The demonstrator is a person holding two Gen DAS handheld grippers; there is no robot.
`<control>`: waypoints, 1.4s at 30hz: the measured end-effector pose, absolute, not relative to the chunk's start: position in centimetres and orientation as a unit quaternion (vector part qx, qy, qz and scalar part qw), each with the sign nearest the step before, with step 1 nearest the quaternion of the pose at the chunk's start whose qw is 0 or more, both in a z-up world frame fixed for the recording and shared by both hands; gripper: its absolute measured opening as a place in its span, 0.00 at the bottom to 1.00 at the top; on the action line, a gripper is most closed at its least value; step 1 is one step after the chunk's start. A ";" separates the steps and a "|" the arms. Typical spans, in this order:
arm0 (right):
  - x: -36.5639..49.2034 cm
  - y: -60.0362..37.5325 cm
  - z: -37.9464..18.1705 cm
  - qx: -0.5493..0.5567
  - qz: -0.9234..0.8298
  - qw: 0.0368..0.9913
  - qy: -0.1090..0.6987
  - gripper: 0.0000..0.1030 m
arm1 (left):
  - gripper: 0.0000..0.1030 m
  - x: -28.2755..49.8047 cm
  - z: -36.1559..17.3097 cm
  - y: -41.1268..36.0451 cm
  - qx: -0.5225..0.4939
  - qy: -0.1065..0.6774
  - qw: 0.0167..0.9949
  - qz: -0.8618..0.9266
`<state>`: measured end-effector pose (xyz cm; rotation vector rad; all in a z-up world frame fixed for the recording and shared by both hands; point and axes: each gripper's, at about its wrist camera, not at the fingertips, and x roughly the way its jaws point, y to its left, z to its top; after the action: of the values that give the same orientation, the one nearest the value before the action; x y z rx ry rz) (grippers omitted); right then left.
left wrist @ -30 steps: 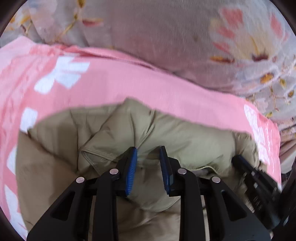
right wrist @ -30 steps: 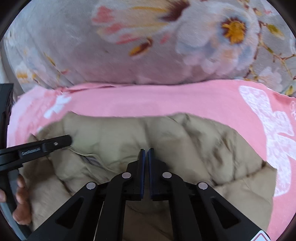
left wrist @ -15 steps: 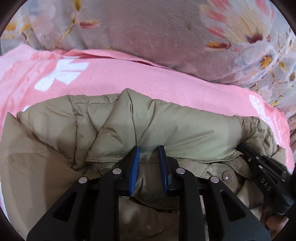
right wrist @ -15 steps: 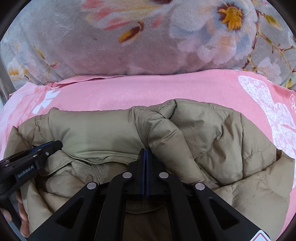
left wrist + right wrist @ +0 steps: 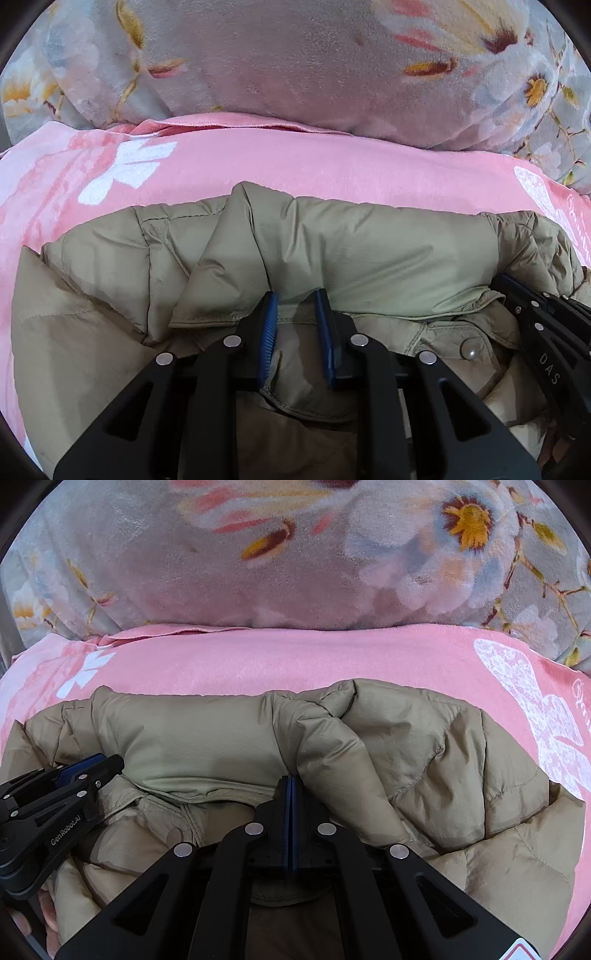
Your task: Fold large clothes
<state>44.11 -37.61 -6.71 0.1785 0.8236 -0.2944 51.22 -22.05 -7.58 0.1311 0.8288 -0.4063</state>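
Observation:
A khaki puffer jacket (image 5: pixel 369 251) lies bunched on a pink blanket (image 5: pixel 295 162), its collar edge rolled towards me. My left gripper (image 5: pixel 295 299) is shut on a fold of the jacket's hem, with cloth filling the gap between the blue pads. In the right wrist view the jacket (image 5: pixel 424 738) spreads to the right. My right gripper (image 5: pixel 290 781) has its pads pressed together on a thin edge of the jacket, and a flap hangs below them. Each gripper shows in the other's view: the left gripper (image 5: pixel 88 768) at the left, the right gripper (image 5: pixel 517 291) at the right.
A thick grey floral quilt (image 5: pixel 295 66) rises behind the pink blanket (image 5: pixel 295 657) like a wall. A snap button (image 5: pixel 469 353) shows on the jacket's placket. A person's hand (image 5: pixel 22 923) holds the left gripper's handle at the lower left.
Both grippers have come down with the jacket. Its folded edge, lifted and blurred a second ago, now rests on the pink blanket with the collar roll spread wide.

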 end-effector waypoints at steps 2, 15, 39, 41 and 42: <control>44.1 -37.6 -6.7 0.086 -0.143 0.902 0.398 0.00 | 0.20 51.2 -7.6 -22.1 0.065 0.399 0.894 -0.195; 44.2 -37.6 -6.8 0.082 -0.144 0.902 0.399 0.00 | 0.20 50.9 -7.6 -22.6 0.086 0.394 0.897 -0.183; 33.8 -35.4 -1.7 0.113 -0.125 0.911 0.375 0.51 | 0.82 42.4 -3.6 -18.9 0.123 0.364 0.912 -0.141; 27.3 -33.9 0.0 0.092 -0.112 0.919 0.366 0.58 | 0.82 39.3 -2.5 -15.2 0.087 0.378 0.906 -0.168; 25.0 -33.5 0.3 0.082 -0.113 0.920 0.367 0.63 | 0.83 38.2 -2.2 -13.7 0.075 0.391 0.901 -0.173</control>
<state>25.01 -33.46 0.32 0.1689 0.7532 -0.2318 38.23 -13.65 -2.18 0.1546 0.8096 -0.3580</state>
